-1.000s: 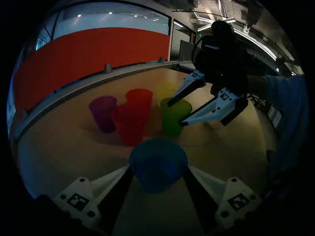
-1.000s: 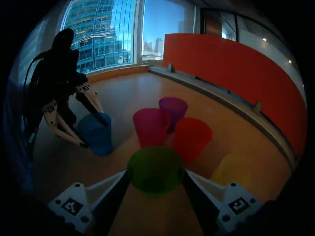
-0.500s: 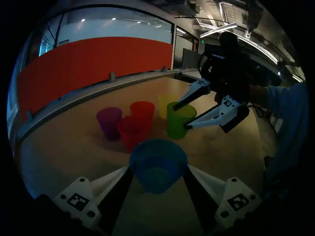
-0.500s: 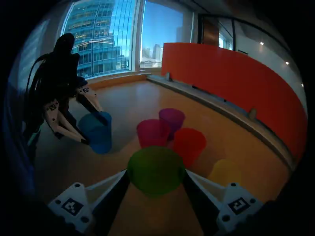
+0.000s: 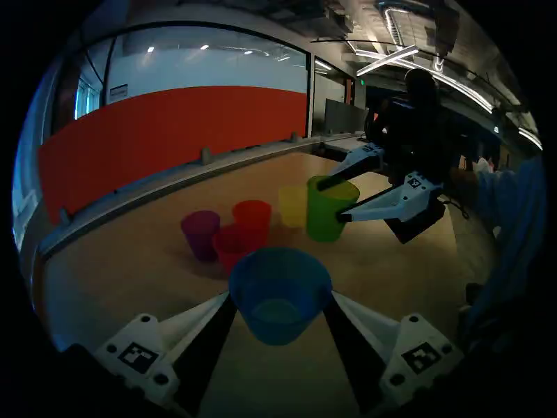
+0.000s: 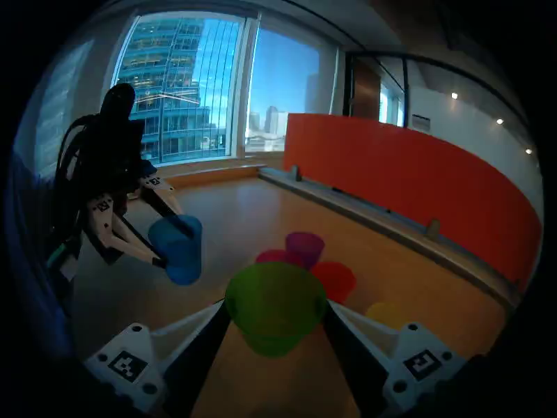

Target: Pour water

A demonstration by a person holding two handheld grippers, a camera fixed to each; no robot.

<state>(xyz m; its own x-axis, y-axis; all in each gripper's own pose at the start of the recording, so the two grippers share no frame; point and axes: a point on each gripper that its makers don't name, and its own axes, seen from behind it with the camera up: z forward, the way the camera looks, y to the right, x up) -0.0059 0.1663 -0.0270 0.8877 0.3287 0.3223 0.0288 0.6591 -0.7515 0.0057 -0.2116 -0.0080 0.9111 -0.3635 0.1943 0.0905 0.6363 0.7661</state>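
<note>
The blue cup (image 5: 280, 292) is gripped by the left gripper (image 5: 278, 297), one finger pressed against each side of the cup just below its rim. The cup is held upright with its open mouth in plain sight. A paler patch is seen at its bottom, but whether this is water cannot be told. The green cup (image 6: 275, 306) is pinched in the same way by the right gripper (image 6: 276, 304), with both fingers closed against its sides, and it too is kept upright. In the left gripper view the green cup is seen farther off to the right, held by the other gripper, and a blue sleeve (image 5: 508, 230) is visible behind it. Both held cups appear to be raised off the wooden table (image 5: 125, 279) and are kept well apart from each other. Four more cups are gathered on the table between them: a purple cup (image 5: 200, 233), a pink cup (image 5: 233, 244) just beside it, a red cup (image 5: 252, 214) behind these, and a yellow cup (image 5: 292, 205) near the green one. The far side of the table is bordered by a long orange-red panel (image 5: 174, 132), and tall windows (image 6: 181, 104) are seen in the right gripper view.
</note>
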